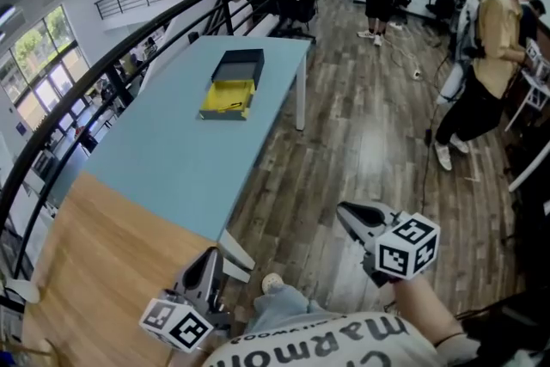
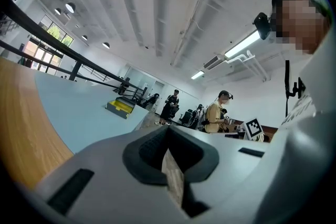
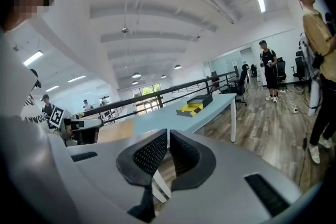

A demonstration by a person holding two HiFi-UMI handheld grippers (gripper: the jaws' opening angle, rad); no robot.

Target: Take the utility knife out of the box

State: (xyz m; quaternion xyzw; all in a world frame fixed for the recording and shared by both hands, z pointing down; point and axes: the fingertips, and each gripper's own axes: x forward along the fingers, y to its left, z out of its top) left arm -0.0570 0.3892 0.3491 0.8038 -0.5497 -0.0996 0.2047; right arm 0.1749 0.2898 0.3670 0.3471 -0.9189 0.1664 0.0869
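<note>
An open box lies far off on the light blue table (image 1: 172,159): a yellow tray (image 1: 229,99) with its dark lid (image 1: 239,64) just behind it. A thin dark item lies in the tray, too small to tell apart. The box also shows small in the left gripper view (image 2: 122,107) and the right gripper view (image 3: 195,105). My left gripper (image 1: 212,255) hovers over the near table corner, jaws shut and empty (image 2: 168,128). My right gripper (image 1: 345,209) is over the wooden floor to the right, also shut on nothing (image 3: 168,131). Both are well short of the box.
A wooden tabletop (image 1: 94,271) adjoins the blue table's near end. A black railing (image 1: 103,69) runs along the left. White table legs (image 1: 301,103) stand at the blue table's right. People (image 1: 494,56) stand on the plank floor at right, with office chairs (image 1: 296,9) beyond.
</note>
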